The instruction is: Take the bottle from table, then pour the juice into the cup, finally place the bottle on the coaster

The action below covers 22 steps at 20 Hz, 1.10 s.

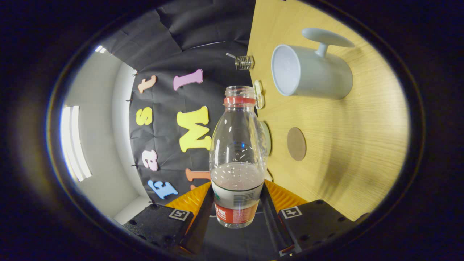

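Note:
My gripper [237, 203] is shut on a clear plastic bottle [237, 145], with one finger pressing on each side of its labelled lower part. The bottle has a red neck ring and no cap, and liquid fills about its lower third. The view is rolled, so the wooden table [362, 145] stands like a wall to the right of the bottle. A pale grey cup [311, 74] with a handle stands on the table beyond and right of the bottle's mouth, apart from it. The round brown coaster [296, 144] lies on the table just right of the bottle's body.
A small metal clip-like object [244, 62] sits at the table's far edge, beyond the cup. Two small pale items [258, 95] lie along the table edge next to the bottle's neck and shoulder. Black cloth wall lies behind.

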Each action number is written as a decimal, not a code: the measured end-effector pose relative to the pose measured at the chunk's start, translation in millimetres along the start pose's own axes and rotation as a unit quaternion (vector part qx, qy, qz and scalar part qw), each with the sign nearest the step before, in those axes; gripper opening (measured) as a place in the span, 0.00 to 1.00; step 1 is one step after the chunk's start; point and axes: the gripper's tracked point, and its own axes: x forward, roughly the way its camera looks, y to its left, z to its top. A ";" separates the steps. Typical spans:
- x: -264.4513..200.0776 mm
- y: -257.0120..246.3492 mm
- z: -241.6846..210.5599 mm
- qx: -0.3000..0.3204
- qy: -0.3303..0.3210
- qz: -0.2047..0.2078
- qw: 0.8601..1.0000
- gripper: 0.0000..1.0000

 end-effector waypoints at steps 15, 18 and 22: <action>8.7 12.8 0.0 0.038 0.001 0.007 0.999 0.76; 8.9 16.5 0.2 0.054 -0.003 0.008 0.999 0.76; 8.7 17.9 0.0 0.063 -0.003 0.008 0.998 0.76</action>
